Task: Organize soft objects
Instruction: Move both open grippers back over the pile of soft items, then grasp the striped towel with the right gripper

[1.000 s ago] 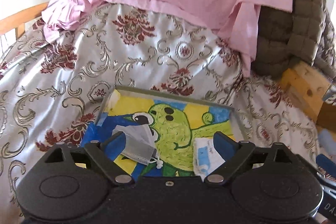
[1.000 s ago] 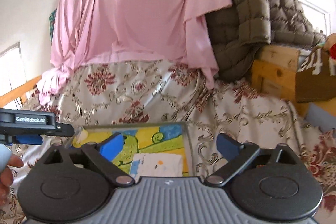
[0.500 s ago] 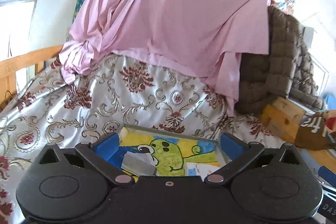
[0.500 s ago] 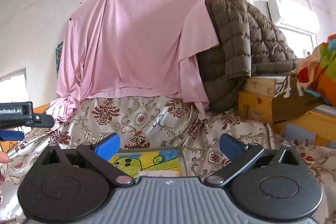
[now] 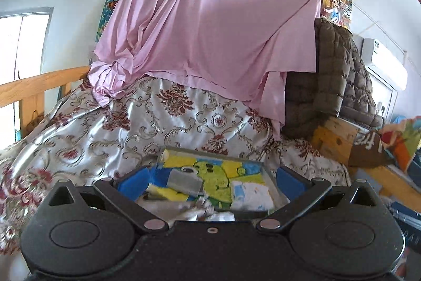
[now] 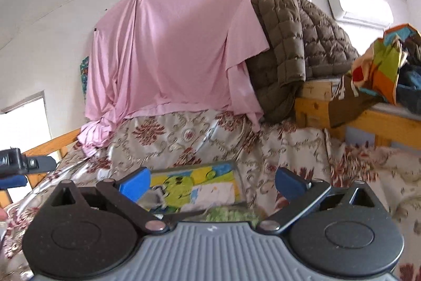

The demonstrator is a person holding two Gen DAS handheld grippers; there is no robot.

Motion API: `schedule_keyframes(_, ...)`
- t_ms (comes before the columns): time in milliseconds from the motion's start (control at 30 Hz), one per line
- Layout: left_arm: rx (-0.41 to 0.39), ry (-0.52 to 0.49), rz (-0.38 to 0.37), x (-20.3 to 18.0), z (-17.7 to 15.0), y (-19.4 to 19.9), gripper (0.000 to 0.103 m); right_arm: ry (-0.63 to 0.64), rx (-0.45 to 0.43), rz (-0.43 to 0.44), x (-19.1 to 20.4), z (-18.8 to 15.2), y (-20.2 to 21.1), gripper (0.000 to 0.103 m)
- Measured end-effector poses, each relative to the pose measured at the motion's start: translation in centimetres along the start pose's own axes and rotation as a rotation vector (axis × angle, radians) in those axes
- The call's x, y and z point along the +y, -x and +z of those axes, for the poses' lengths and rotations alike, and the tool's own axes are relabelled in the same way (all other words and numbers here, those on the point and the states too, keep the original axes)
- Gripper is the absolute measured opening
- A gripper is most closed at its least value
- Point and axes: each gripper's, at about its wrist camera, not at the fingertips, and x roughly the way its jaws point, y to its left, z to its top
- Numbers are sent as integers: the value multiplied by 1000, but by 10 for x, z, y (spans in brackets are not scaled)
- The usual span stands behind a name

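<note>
A tray [image 5: 270, 175] with a yellow, blue and green cartoon picture lies on the floral bedspread [image 5: 147, 128]. On it lie a grey folded mask [image 5: 184, 182] and a white and blue folded cloth [image 5: 254, 195]. My left gripper [image 5: 211, 182] is open and empty, held above the tray's near edge. My right gripper [image 6: 213, 183] is open and empty, above the same tray [image 6: 238, 175]; the white cloth [image 6: 214, 192] and the grey mask [image 6: 155, 198] show between its fingers. A green soft thing [image 6: 229, 215] lies just below it.
A pink sheet [image 5: 210, 38] hangs on the wall behind the bed. A brown quilted jacket [image 6: 294, 49] drapes over a wooden bunk frame [image 6: 368, 120] at the right, with colourful clothes [image 6: 381, 65] on top. A wooden rail [image 5: 39, 86] runs at the left.
Both grippers have lifted and tilted up from the tray, so more wall and pink sheet show. The left gripper's fingers have spread wider. The mask and cloth stay on the tray.
</note>
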Motion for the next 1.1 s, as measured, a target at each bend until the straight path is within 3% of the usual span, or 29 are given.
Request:
schedule_keyframes(400, 91, -46, 21, 24, -56, 42, 102, 47, 152, -43, 19, -27, 37, 103)
schedule_keyframes(633, 221, -77, 64, 35, -75, 38, 102, 129, 349, -114, 34, -50, 35, 103)
schedule_keyframes(867, 369, 7, 53, 45, -86, 21, 102, 197, 405, -111, 48, -60, 29, 103)
schedule_keyframes(1100, 402, 23, 67, 46, -89, 15, 102, 225, 460, -113, 48, -66, 19, 103)
